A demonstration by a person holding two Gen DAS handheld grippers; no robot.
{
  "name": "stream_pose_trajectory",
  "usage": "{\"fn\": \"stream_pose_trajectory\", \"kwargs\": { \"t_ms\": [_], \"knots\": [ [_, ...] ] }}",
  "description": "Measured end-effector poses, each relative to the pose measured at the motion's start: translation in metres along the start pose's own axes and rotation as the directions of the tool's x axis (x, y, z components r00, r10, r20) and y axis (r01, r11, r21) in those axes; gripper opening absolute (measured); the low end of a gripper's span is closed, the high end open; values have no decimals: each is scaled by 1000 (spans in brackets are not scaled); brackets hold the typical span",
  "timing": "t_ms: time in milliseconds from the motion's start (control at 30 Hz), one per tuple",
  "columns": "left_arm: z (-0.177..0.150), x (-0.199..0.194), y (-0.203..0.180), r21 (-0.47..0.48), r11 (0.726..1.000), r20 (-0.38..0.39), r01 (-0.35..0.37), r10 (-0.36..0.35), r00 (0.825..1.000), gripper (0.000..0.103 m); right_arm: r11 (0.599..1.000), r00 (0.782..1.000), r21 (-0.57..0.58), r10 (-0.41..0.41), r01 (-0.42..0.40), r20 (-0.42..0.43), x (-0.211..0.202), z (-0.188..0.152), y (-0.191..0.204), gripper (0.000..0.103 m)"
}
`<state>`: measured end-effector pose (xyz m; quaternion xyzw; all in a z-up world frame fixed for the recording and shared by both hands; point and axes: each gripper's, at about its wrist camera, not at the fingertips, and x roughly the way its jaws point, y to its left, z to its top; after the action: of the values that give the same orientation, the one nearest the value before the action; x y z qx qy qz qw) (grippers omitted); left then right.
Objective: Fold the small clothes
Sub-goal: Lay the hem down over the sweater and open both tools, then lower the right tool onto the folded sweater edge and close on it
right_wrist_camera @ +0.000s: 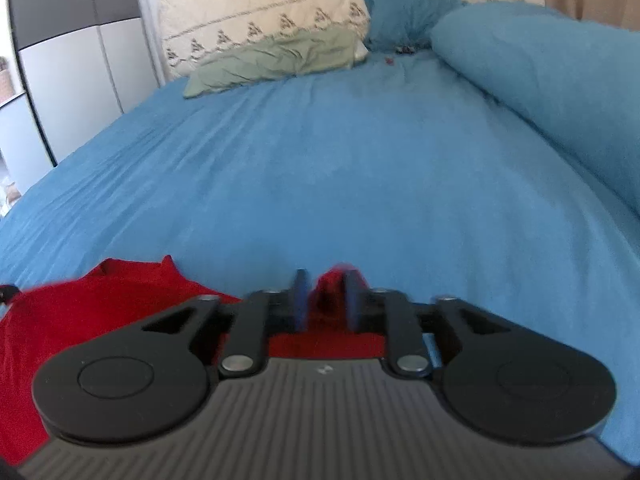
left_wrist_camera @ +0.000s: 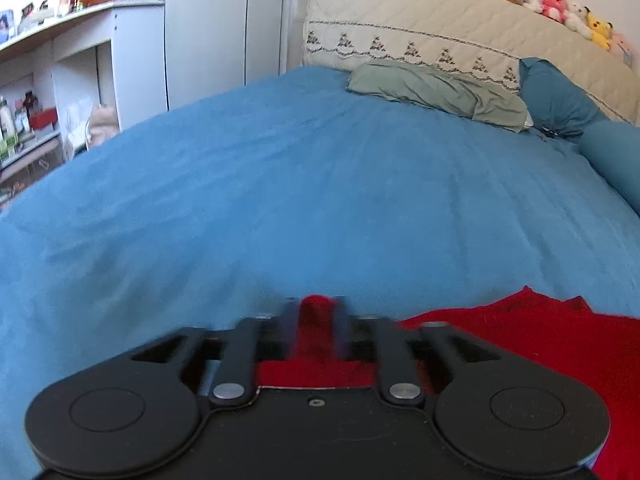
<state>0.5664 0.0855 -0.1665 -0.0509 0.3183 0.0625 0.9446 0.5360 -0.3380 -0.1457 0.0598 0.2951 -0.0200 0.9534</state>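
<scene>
A small red garment lies on the blue bedspread at the near edge. In the left wrist view my left gripper is shut on a bunched corner of the red garment, which spreads out to the right. In the right wrist view my right gripper is shut on another corner of the red garment, which spreads to the left. The part of the cloth under both gripper bodies is hidden.
A green pillow and a cream quilted headboard lie at the far end of the bed. A rolled blue duvet runs along the right side. Shelves and a wardrobe stand to the left. Plush toys sit on the headboard.
</scene>
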Motion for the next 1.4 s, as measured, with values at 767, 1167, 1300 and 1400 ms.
{"fn": "stream_pose_trajectory", "kwargs": {
  "t_ms": [767,1167,1300,1400],
  "knots": [
    [-84,-79,-8,242,957,-132,162,-133,982,103,990,973,1,137,-140,-188,-36,-87,-13,103],
    [-71,-148,-68,220,906,-140,362,-338,931,103,985,960,23,170,-169,-221,-119,-54,-50,103],
    [-83,-139,-94,226,903,-165,366,-335,928,103,970,941,162,218,-180,-257,-120,-86,-61,103],
    [-90,-131,-104,242,906,-159,347,-315,936,103,956,938,248,223,-157,-265,-119,-109,-66,103]
  ]
}}
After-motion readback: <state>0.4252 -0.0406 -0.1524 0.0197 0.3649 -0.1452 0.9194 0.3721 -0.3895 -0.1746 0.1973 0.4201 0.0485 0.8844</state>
